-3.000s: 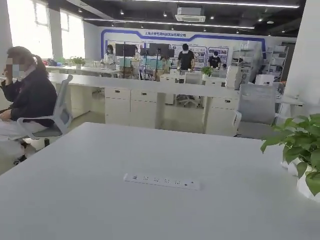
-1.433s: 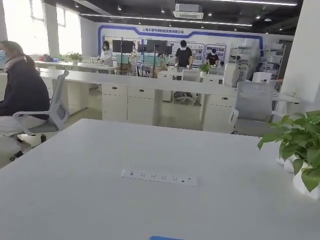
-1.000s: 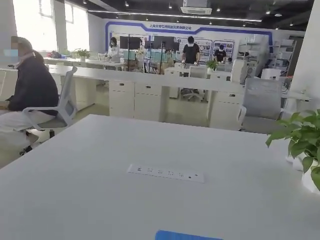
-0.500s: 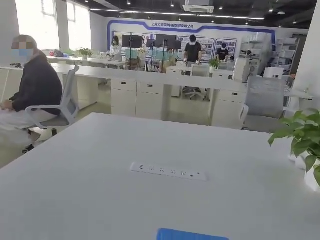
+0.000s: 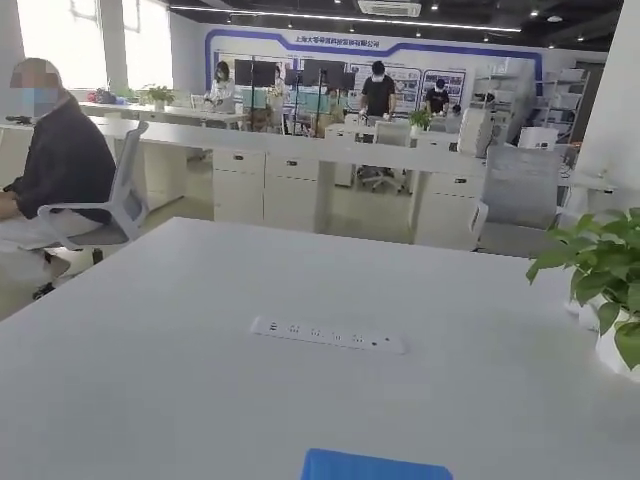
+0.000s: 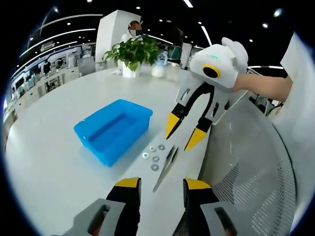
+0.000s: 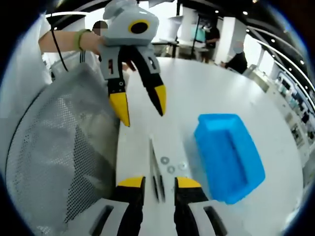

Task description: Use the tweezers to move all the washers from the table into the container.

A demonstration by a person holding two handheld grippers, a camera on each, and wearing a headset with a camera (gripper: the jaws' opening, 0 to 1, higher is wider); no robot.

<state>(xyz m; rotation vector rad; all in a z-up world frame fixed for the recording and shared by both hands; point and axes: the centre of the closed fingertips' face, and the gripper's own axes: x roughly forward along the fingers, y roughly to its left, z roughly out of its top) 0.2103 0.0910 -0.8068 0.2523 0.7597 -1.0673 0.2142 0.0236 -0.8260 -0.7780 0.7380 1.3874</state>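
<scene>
Head camera has dipped; container (image 5: 375,465) edge now enters view. Left gripper (image 6: 160,186) and right gripper (image 7: 158,183) spread, empty. Tweezers (image 6: 165,167) untouched, washers (image 6: 156,159) on table (image 6: 49,162): task not begun.

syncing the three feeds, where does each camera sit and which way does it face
Head view: on the headset, facing forward across the table to the power strip; the blue container edges in at bottom.
Left gripper view: on the left gripper, looking along its jaws at tweezers and washers; right gripper and the person's arm opposite.
Right gripper view: on the right gripper, facing back at the left gripper.
Shared: both gripper views see tweezers, washers, container from opposite sides.
</scene>
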